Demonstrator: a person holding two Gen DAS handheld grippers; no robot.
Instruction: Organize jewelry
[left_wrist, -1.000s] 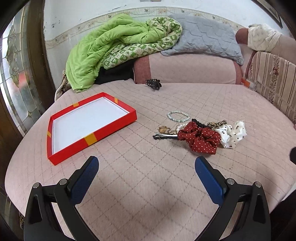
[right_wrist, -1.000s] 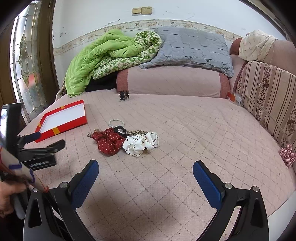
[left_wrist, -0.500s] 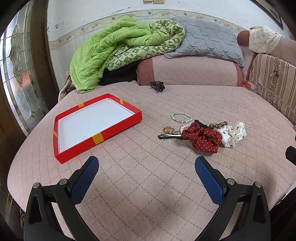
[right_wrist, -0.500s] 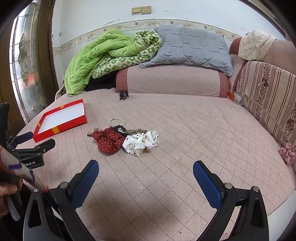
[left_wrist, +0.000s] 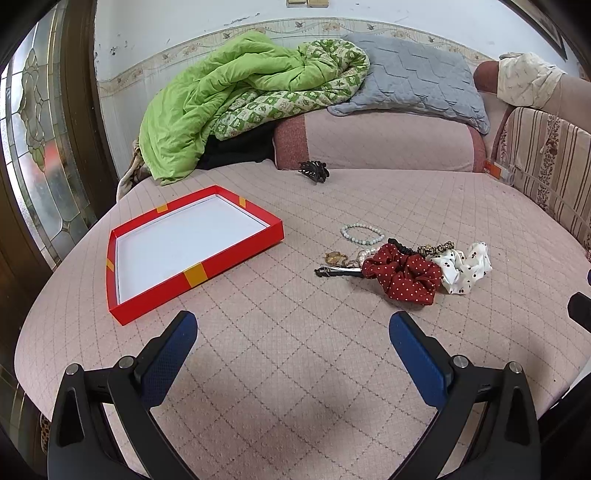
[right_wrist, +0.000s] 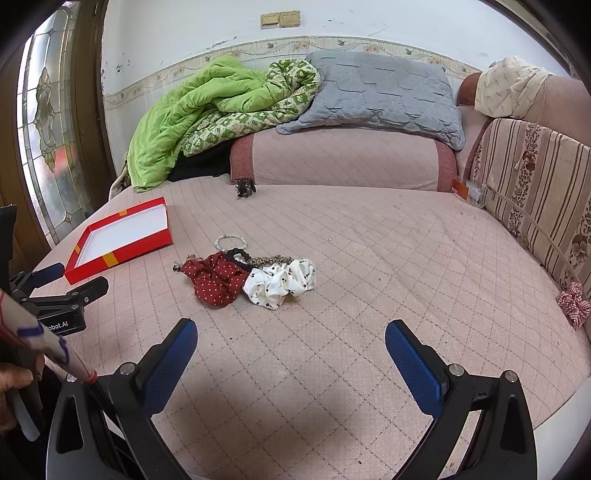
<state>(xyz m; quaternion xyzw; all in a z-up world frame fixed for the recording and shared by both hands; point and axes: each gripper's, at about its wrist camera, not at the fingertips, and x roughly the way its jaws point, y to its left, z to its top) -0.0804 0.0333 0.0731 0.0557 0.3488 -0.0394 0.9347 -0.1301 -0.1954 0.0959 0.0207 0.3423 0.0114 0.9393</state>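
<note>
A red tray with a white floor (left_wrist: 192, 275) (right_wrist: 122, 254) lies on the pink quilted bed, left of a small pile. The pile holds a red dotted scrunchie (left_wrist: 404, 275) (right_wrist: 214, 278), a white dotted scrunchie (left_wrist: 463, 267) (right_wrist: 280, 282), a pale bead bracelet (left_wrist: 362, 233) (right_wrist: 229, 242), a black hair clip (left_wrist: 338, 271) and a leopard-print band (left_wrist: 436, 248). A black claw clip (left_wrist: 314, 170) (right_wrist: 245, 187) lies by the bolster. My left gripper (left_wrist: 293, 336) and right gripper (right_wrist: 290, 343) hover open over bare quilt, short of the pile.
A green duvet (left_wrist: 229, 107), a grey pillow (left_wrist: 413, 77) and a pink bolster (left_wrist: 376, 140) line the back. A striped cushion (right_wrist: 535, 192) stands at the right, with a checked scrunchie (right_wrist: 574, 304) below it. A stained-glass door (left_wrist: 37, 147) is at the left.
The left gripper has pulled back and risen a little, so the tray and pile sit further into view. The right gripper has barely shifted. Both stay open.
</note>
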